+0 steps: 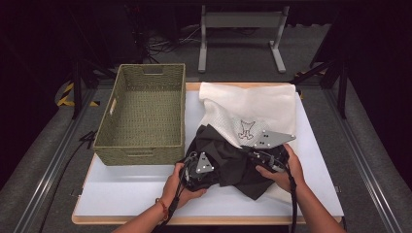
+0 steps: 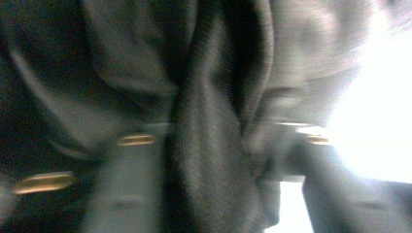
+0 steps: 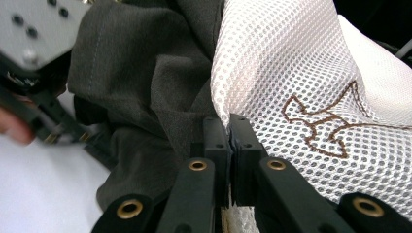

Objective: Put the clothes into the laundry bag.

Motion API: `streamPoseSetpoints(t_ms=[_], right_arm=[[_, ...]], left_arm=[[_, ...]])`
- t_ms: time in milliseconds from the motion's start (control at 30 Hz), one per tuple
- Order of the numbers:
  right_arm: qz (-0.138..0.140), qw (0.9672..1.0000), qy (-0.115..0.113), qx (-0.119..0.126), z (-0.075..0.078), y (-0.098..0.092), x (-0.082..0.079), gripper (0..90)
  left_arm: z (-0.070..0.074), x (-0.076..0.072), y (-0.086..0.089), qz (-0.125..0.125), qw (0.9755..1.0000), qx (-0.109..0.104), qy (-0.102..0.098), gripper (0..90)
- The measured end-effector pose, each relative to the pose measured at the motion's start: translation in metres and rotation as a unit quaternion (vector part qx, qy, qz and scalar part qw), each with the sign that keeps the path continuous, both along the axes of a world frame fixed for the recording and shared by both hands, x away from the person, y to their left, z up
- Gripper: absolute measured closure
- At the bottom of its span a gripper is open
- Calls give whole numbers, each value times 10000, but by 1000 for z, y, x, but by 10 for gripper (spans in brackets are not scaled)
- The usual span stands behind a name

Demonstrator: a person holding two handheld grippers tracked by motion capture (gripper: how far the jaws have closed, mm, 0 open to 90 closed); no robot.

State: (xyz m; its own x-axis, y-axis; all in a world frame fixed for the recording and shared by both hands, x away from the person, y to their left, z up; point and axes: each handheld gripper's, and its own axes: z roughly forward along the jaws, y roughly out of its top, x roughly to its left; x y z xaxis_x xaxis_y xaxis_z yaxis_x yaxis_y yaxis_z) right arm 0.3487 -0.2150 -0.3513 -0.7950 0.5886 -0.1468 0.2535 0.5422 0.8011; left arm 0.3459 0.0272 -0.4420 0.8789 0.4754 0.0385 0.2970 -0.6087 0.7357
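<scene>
A white mesh bag [image 1: 252, 104] with a brown stitched emblem lies on the white table [image 1: 145, 194], its mouth toward me. A dark grey garment [image 1: 233, 167] lies bunched at that mouth, partly under the mesh. My right gripper [image 1: 248, 151] is shut on the edge of the mesh bag [image 3: 301, 73]; its jaws [image 3: 229, 127] meet on the hem with the dark garment [image 3: 145, 73] just to their left. My left gripper [image 1: 213, 167] sits at the garment's left side, and a thick fold of dark cloth [image 2: 209, 73] is pinched between its blurred jaws [image 2: 214, 138].
An empty green woven basket [image 1: 141, 148] stands at the table's left, close to my left hand. Bare white tabletop runs along the near edge. The left gripper's grey plate [image 3: 34, 24] sits close to the right gripper. A metal stand [image 1: 240, 22] is on the floor beyond.
</scene>
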Motion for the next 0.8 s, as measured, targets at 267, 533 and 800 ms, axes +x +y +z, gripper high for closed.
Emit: streamPoseSetpoints(t_ms=[267,533,800], right_arm=[[126,9997,-78,181,20,6,-5,886],[225,9993,-202,237,42,17,-14,887],[286,9988,-231,337,54,20,-21,888]], left_arm=[[22,-1,-13,-183,9980,-445,-418,835],[55,-1,-20,-103,9915,-900,-937,843],[60,2,-37,-26,9872,-1113,-1145,843]])
